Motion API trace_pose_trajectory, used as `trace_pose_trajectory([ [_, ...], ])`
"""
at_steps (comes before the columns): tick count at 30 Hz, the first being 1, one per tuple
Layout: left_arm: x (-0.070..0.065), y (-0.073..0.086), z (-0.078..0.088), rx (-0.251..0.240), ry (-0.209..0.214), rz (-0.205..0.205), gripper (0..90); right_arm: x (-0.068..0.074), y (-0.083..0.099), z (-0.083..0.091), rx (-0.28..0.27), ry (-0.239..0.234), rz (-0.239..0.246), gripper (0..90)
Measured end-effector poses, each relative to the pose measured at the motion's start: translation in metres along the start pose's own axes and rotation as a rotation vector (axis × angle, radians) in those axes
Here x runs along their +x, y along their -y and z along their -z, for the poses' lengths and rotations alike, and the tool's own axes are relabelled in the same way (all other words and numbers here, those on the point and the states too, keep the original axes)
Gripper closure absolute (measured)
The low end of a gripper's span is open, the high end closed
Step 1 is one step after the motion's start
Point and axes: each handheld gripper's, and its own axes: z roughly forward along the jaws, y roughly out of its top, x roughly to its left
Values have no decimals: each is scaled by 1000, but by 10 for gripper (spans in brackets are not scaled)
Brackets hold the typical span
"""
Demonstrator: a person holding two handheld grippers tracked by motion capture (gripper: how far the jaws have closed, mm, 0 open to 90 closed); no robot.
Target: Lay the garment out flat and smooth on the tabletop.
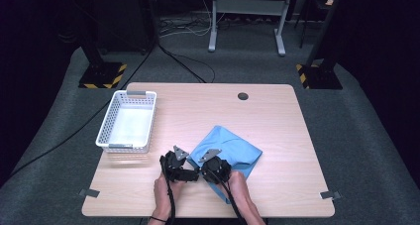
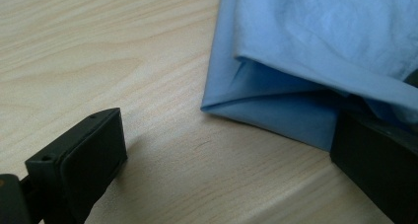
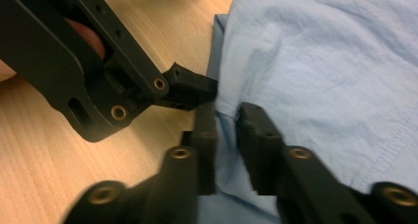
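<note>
High view: light blue cloth (image 1: 229, 154) lies crumpled on pale wood-grain table (image 1: 277, 121); left gripper (image 1: 174, 166) at cloth's left edge, right gripper (image 1: 214, 169) on its near part, both side by side. White perforated plastic basket (image 1: 127, 122) well apart, beyond left gripper; bare table between.

Left gripper view: jaws wide; folded cloth corner (image 2: 276, 105) between them, nearer right jaw; bare wood beside left jaw.

Right gripper view: jaws narrow, pinching raised cloth fold (image 3: 227, 120); stitched hem to right; left gripper (image 3: 190, 88) just beside.
</note>
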Motion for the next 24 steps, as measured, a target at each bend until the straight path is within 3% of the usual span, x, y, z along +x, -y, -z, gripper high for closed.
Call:
trace_pose_trajectory([
  [4,0,0,0,0,0,0,4,1,1,1,-16,24,2,861],
  [10,0,0,0,0,-1,1,4,-4,0,12,-52,76,0,881],
  [14,0,0,0,2,-1,-1,4,-18,-4,29,-108,129,-14,883],
  [24,0,0,0,0,-1,2,4,-52,-3,47,-130,214,-60,885],
])
